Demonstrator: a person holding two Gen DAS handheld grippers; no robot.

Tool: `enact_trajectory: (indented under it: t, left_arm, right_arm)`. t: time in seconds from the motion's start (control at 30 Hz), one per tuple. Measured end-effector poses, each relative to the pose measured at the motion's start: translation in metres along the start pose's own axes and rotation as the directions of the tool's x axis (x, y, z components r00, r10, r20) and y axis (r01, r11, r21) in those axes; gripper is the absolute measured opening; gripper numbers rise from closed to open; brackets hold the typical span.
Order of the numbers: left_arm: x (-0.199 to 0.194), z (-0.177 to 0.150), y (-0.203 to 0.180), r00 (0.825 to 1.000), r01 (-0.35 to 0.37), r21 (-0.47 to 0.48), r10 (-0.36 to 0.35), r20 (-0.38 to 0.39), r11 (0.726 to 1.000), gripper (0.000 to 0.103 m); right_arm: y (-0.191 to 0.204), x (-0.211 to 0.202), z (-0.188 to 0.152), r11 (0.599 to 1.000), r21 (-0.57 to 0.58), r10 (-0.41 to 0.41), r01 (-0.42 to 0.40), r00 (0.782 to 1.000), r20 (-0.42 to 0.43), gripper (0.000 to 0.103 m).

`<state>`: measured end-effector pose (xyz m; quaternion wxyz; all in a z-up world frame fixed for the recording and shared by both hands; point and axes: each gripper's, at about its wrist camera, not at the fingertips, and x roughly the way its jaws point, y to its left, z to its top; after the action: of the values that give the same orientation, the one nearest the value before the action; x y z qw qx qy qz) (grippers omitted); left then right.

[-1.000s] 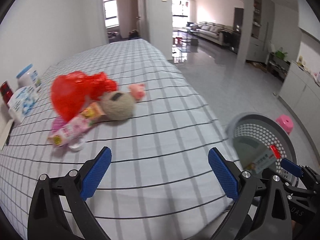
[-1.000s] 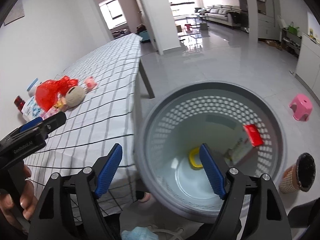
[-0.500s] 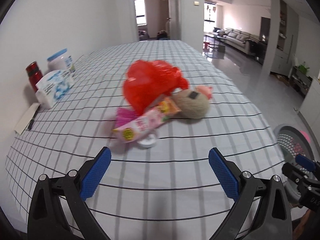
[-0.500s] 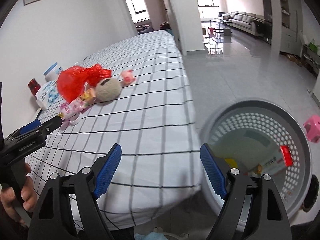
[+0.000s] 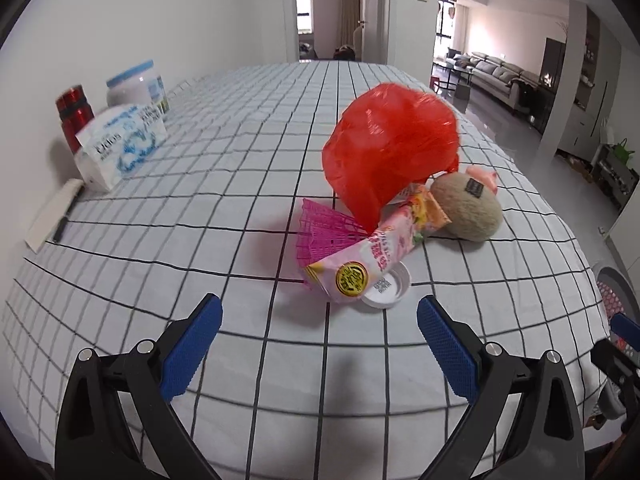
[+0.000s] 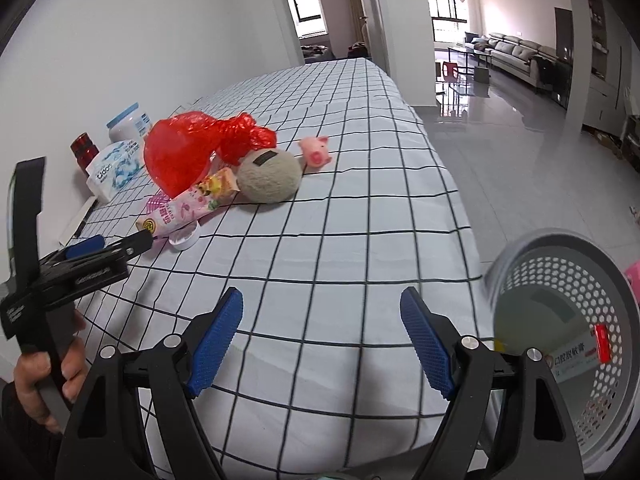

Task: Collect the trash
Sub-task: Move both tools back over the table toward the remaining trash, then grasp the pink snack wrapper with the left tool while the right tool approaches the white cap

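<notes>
Both sets of jaws stand wide apart with nothing between them. Left gripper (image 5: 319,334) hangs above the checked tablecloth (image 5: 248,184), its blue pads just short of the trash pile. Right gripper (image 6: 321,335) hangs over the near right corner of the cloth, beside the table edge, well apart from the pile.

Trash lies heaped mid-table: a red plastic bag (image 5: 392,148) on top of a pink mesh piece (image 5: 324,232) and a pink snack wrapper (image 5: 372,256), the wrapper's near end overlapping a white lid (image 5: 390,288). A beige plush ball (image 5: 468,210) touches the wrapper's far end; a small pink pig toy (image 6: 316,151) sits just beyond it.

Along the wall side stand a red can (image 5: 74,116), a white jar (image 5: 136,86) and a tissue pack (image 5: 120,142), well apart from the pile. Bare cloth surrounds the heap on all sides.

A grey perforated bin (image 6: 568,344) stands on the floor just off the table's right edge and holds a white box and a small red item. Open floor stretches beyond.
</notes>
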<state>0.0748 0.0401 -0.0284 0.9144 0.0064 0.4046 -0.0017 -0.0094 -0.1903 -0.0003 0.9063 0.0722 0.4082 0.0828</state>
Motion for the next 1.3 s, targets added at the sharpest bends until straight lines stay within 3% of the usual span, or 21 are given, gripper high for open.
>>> enact_trajectory:
  t: [0.13,0.4,0.47,0.53,0.67,0.83,1.07,1.3]
  left_arm:
    - [0.018,0.006,0.001,1.0,0.013,-0.01,-0.014,-0.026,1.0,0.096]
    - [0.031,0.02,-0.011,1.0,0.027,0.017,-0.026,-0.008,0.999,0.093]
    - [0.033,0.021,-0.015,1.0,0.025,0.033,-0.024,-0.008,0.999,0.083]
    - [0.034,0.021,-0.018,0.999,0.035,0.04,-0.034,-0.018,0.999,0.067]
    - [0.033,0.018,-0.023,0.998,0.065,0.052,-0.065,-0.02,0.996,0.05]
    - [0.025,0.015,-0.025,0.993,0.118,0.052,-0.117,-0.024,0.992,0.023]
    - [0.006,0.009,-0.015,0.988,0.157,0.023,-0.157,-0.004,0.987,0.018]
    - [-0.02,-0.003,0.002,0.991,0.126,0.012,-0.126,0.049,0.992,0.016]
  right_arm:
    - [0.006,0.009,0.002,1.0,-0.007,0.001,-0.001,1.0,-0.017,0.077]
    - [0.01,0.021,0.002,1.0,-0.009,0.01,-0.011,0.999,-0.045,0.077]
    - [0.01,0.024,0.001,1.0,-0.011,0.009,-0.009,0.999,-0.051,0.077]
    - [0.009,0.027,0.0,1.0,-0.009,0.008,-0.008,0.998,-0.059,0.077]
    - [0.01,0.032,-0.002,1.0,-0.008,0.007,-0.008,0.997,-0.073,0.077]
    - [0.019,0.032,-0.002,1.0,-0.023,0.014,-0.016,0.997,-0.071,0.077]
    - [0.029,0.037,0.0,0.999,-0.03,0.036,-0.039,0.997,-0.074,0.077]
    - [0.047,0.045,0.008,0.996,-0.06,0.067,-0.072,0.995,-0.073,0.077]
